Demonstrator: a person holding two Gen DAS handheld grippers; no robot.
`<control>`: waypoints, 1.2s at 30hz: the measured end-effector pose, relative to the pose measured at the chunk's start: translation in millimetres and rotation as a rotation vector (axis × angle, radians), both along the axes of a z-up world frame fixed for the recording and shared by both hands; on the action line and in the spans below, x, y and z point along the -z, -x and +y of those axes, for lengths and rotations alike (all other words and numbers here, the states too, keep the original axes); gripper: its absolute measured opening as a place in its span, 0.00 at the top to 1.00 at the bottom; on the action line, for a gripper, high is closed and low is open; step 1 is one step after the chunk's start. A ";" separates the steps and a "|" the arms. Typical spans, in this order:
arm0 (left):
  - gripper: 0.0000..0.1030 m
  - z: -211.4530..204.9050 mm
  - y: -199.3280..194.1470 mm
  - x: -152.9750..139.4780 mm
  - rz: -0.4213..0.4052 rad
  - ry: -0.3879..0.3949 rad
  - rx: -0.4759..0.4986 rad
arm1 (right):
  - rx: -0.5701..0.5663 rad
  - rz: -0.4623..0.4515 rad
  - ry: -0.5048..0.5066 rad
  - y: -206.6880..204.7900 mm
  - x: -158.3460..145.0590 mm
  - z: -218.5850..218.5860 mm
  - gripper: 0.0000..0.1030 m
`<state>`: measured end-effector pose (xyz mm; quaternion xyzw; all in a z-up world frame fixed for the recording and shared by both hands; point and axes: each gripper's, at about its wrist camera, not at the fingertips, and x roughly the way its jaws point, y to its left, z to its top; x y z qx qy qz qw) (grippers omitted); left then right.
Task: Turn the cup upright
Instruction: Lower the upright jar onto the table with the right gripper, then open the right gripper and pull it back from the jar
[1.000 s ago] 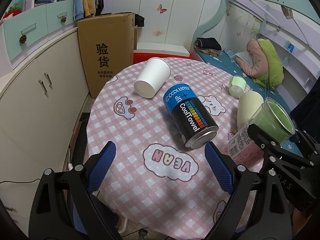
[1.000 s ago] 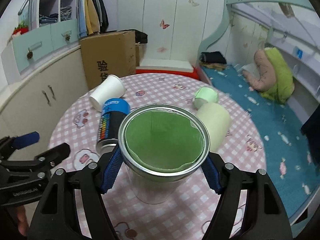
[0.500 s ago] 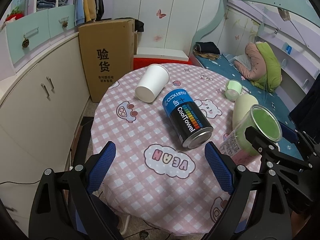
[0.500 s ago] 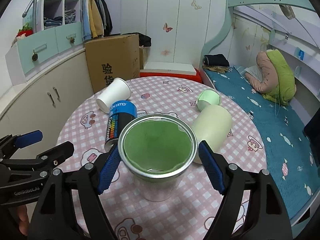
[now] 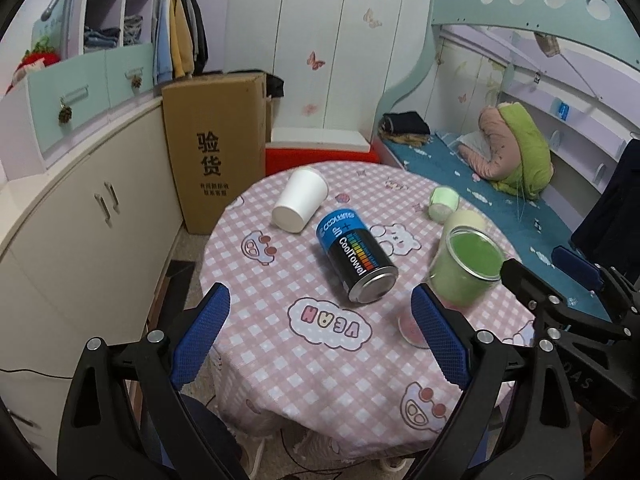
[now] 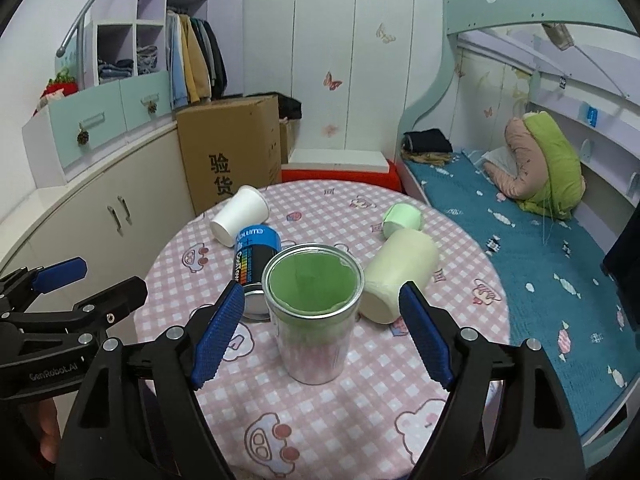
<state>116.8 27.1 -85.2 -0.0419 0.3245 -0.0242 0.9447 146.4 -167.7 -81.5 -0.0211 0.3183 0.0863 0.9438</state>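
Five containers sit on a round tabletop [image 6: 360, 408] draped in pink-and-white checked cloth, filling the centre of both wrist views, with a blue-covered bed [image 6: 532, 264] at right and a brown cardboard box [image 6: 230, 148] standing beyond the tabletop's upper-left edge. Largest on the cloth is a cream cup [image 6: 400, 276] lying on its side right of centre, followed by a blue-and-black CoolTowel can [image 5: 356, 260], also on its side mid-frame. The clear cup [image 6: 313, 312] with green lining stands upright, mouth up, at the centre of the right wrist view, between the spread blue pads [image 6: 218, 332] of the right gripper [image 6: 320, 334], which is open and not touching it. The left gripper [image 5: 320, 340], low in its own view, is likewise spread wide over bare cloth. A white paper cup [image 5: 301, 199] and a small pale-green cup [image 5: 443, 202] lie tipped over toward the top of the tabletop.
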 end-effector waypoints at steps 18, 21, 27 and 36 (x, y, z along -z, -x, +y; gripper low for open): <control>0.07 -21.9 86.7 -49.9 -0.201 -0.018 0.027 | 0.014 -0.229 -0.057 107.7 -69.9 -23.4 0.07; 0.07 -22.8 101.4 -56.0 -0.231 -0.020 0.026 | 0.002 -0.257 -0.057 124.4 -77.5 -22.8 0.07; 0.07 -22.8 125.2 -67.7 -0.292 -0.023 0.017 | 0.002 -0.314 -0.038 149.9 -88.6 -19.6 0.07; 0.07 -23.9 144.3 -73.6 -0.345 -0.043 0.001 | 0.007 -0.345 -0.044 167.9 -89.6 -22.5 0.07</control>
